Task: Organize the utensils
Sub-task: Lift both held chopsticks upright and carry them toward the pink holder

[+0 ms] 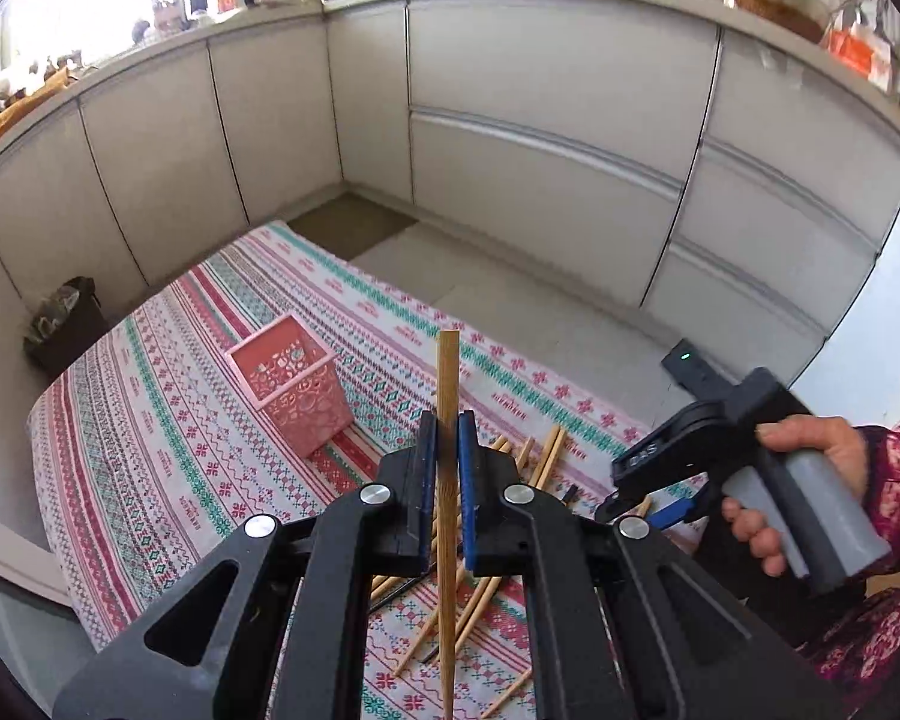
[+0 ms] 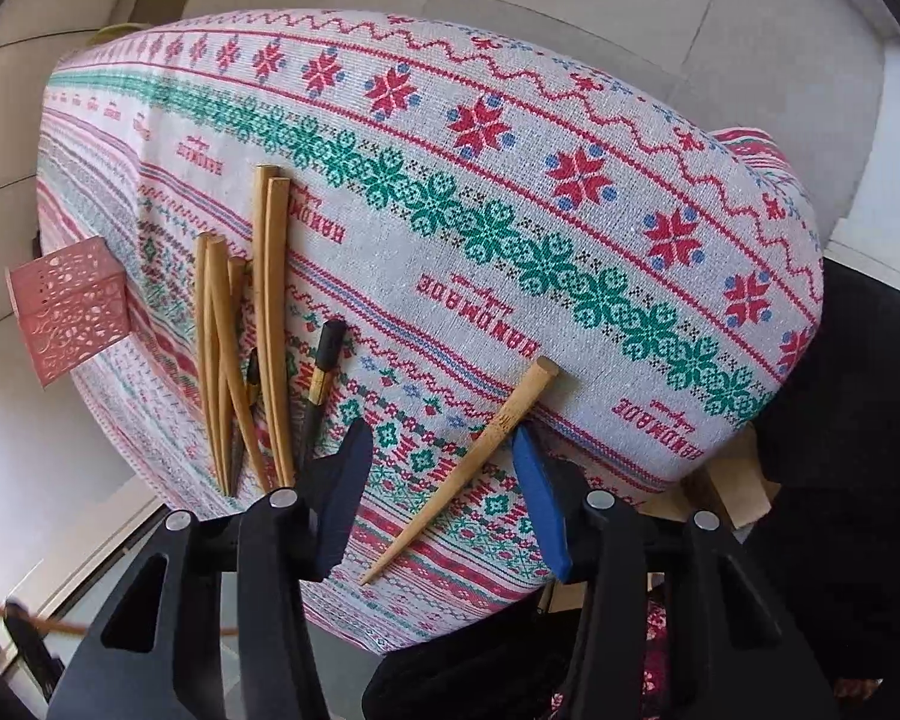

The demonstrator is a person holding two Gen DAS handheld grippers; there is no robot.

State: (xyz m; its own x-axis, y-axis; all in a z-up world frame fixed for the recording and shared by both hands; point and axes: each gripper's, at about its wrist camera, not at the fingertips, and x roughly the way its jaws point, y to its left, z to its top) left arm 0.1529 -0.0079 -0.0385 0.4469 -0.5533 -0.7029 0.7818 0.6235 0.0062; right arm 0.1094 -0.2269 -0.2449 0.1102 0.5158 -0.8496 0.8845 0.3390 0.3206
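The pink holder (image 1: 291, 384) stands upright on the patterned cloth (image 1: 168, 420), and everything else sits to its right. Nearest it in the left wrist view, the left gripper (image 1: 448, 456) is clamped on one wooden chopstick (image 1: 448, 480), which stands almost vertical between the blue pads, its blunt end rising above the jaws to about the level of the holder's rim; it is lifted clear of the cloth. Beneath and just right of that gripper lies the heap of loose chopsticks (image 1: 540, 462), flat on the cloth. Further right a hand (image 1: 810, 450) grips the handle of the right gripper. In the right wrist view the holder (image 2: 69, 309) sits at the far left edge, the heap (image 2: 243, 354) just right of it, and a single chopstick (image 2: 480, 450) lies well to the right. The right gripper (image 2: 444, 504) is half open around that single chopstick, whose shaft touches the right pad while the left pad stands clear.
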